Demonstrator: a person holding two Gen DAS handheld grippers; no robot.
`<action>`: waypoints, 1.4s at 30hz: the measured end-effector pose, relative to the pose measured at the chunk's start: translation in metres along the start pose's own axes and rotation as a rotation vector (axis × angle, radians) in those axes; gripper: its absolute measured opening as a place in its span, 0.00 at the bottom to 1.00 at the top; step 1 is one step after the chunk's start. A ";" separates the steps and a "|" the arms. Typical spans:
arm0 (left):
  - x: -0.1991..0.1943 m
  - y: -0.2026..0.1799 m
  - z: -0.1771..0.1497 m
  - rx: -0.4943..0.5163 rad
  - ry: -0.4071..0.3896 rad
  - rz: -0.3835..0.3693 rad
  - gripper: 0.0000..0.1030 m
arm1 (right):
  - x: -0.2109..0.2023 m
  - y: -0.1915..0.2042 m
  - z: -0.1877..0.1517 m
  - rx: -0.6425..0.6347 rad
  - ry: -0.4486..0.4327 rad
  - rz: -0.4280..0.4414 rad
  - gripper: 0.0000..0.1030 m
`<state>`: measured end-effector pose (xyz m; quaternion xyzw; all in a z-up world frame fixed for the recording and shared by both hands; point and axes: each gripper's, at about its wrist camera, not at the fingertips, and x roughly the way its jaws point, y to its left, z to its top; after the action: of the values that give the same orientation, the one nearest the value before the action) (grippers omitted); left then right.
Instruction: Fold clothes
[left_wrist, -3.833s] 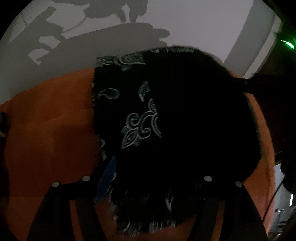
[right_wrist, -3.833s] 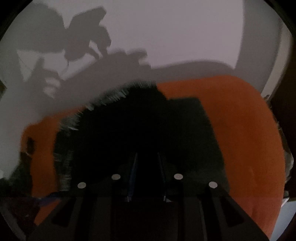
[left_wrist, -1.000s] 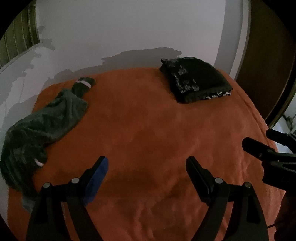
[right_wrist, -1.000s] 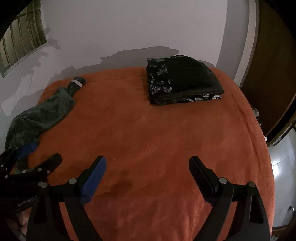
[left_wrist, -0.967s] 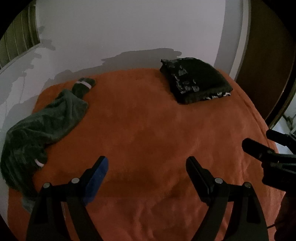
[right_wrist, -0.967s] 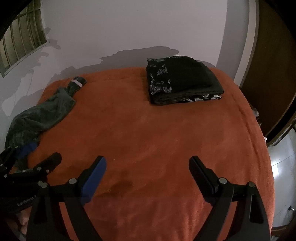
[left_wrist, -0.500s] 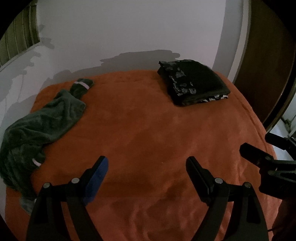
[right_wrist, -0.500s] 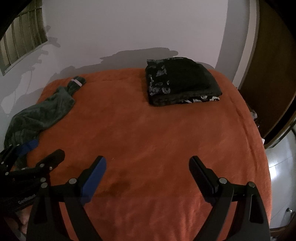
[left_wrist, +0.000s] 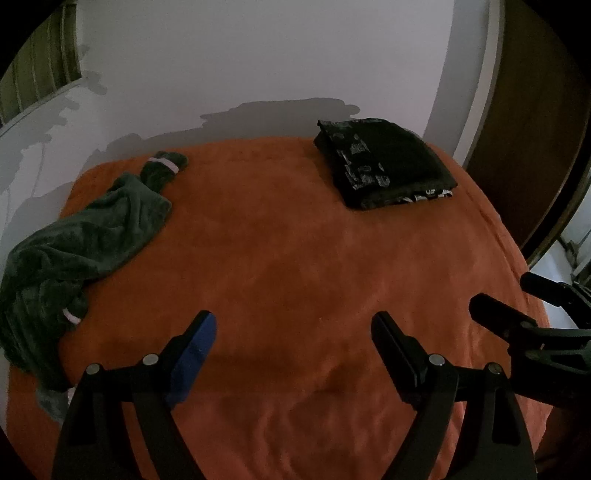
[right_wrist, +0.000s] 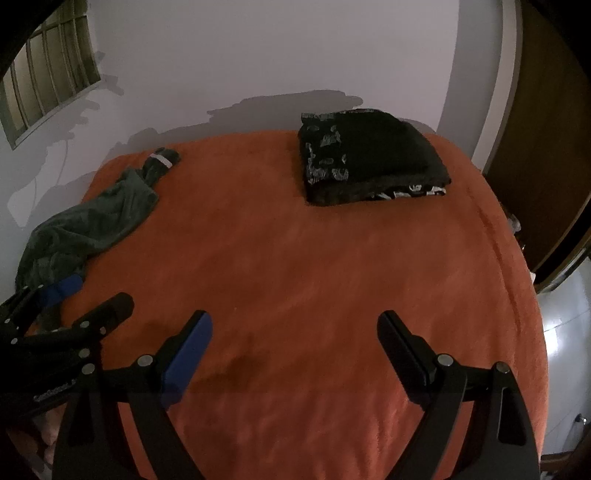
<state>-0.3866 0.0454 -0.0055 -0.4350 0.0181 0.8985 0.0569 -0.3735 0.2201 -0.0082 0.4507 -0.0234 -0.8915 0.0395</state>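
Note:
A folded black garment with a white paisley print (left_wrist: 384, 162) lies at the far right of the orange bed; it also shows in the right wrist view (right_wrist: 369, 162). A crumpled dark green garment with white-striped cuffs (left_wrist: 74, 243) lies unfolded at the left edge, also in the right wrist view (right_wrist: 85, 229). My left gripper (left_wrist: 293, 332) is open and empty above the near middle of the bed. My right gripper (right_wrist: 293, 332) is open and empty beside it. Each gripper shows in the other's view, the right one (left_wrist: 532, 317) and the left one (right_wrist: 62, 299).
The orange blanket (left_wrist: 288, 251) covers the whole bed. A white wall (left_wrist: 258, 66) runs behind it. A dark wooden door or wardrobe (right_wrist: 546, 129) stands at the right. A barred window (right_wrist: 44, 88) is at the upper left.
Both grippers let go of the black garment and pulled back from it; it now lies folded at the far right. In the last second both views drifted only slightly.

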 end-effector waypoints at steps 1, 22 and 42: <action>-0.001 -0.001 0.000 0.000 0.001 0.001 0.84 | 0.000 0.000 -0.001 0.004 0.003 0.003 0.88; -0.011 -0.003 -0.002 -0.015 0.016 -0.001 0.84 | -0.007 0.002 -0.003 0.022 0.003 0.049 0.88; -0.016 -0.006 -0.001 -0.030 0.009 0.023 0.84 | -0.011 -0.001 -0.002 0.031 -0.003 0.069 0.88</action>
<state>-0.3751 0.0499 0.0061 -0.4394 0.0100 0.8973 0.0400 -0.3649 0.2220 -0.0006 0.4490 -0.0528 -0.8897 0.0630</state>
